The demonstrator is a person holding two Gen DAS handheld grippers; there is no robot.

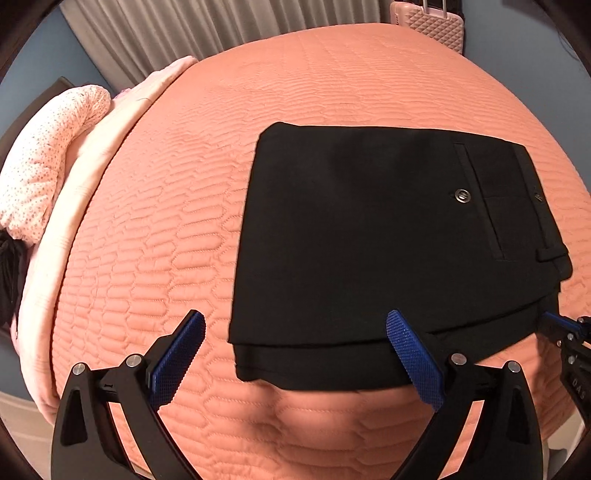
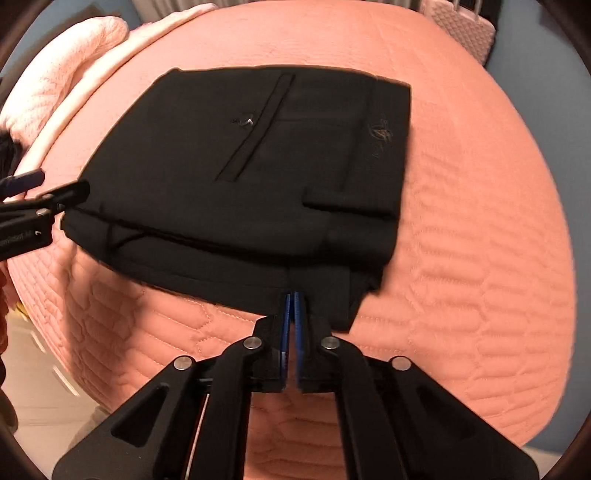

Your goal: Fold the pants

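Black pants (image 1: 369, 240) lie folded into a stacked rectangle on the salmon quilted bed (image 1: 184, 221), back pocket and button up. My left gripper (image 1: 295, 332) is open and empty at the near left corner of the stack, one blue finger (image 1: 410, 354) over the near edge. In the right wrist view the pants (image 2: 258, 177) lie just ahead, and my right gripper (image 2: 293, 299) is shut on their near bottom edge. The right gripper also shows at the left wrist view's right edge (image 1: 554, 321).
A pale pink blanket and speckled pillow (image 1: 48, 162) lie along the bed's left side. A pink suitcase (image 1: 436, 26) stands beyond the far edge. The floor (image 2: 40, 369) shows at the near left. The bed (image 2: 480, 221) stretches right of the pants.
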